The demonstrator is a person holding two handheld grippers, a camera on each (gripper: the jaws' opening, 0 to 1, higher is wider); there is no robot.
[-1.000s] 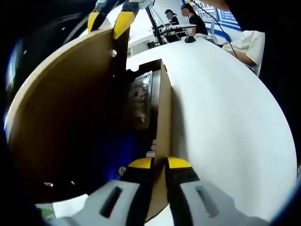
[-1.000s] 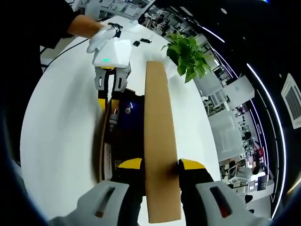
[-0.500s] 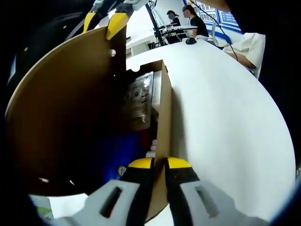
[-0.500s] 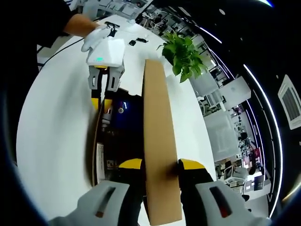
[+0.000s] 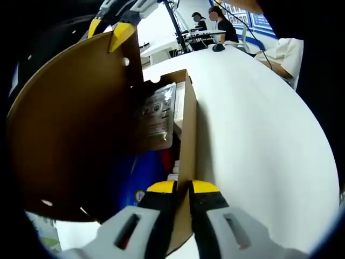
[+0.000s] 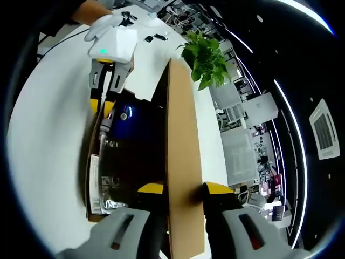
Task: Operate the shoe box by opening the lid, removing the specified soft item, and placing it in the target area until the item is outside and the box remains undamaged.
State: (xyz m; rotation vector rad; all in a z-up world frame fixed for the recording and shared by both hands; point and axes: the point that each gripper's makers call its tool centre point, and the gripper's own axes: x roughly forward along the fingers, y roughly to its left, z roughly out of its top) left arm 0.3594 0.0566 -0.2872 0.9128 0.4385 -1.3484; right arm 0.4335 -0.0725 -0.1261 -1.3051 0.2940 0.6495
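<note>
Two grippers on the shoe box (image 5: 186, 135), largest first: white table (image 5: 259, 140) under it; lid (image 6: 180, 162) raised on edge, right gripper (image 6: 180, 189) clamped on its rim to hold it open; left gripper (image 5: 182, 187) pinching the box wall, bracing it; soft bagged item (image 5: 156, 116) inside.

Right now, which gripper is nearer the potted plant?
Right. The right gripper is clamped on the raised lid, on the side of the shoe box facing the potted plant; the left gripper grips the opposite wall.
</note>
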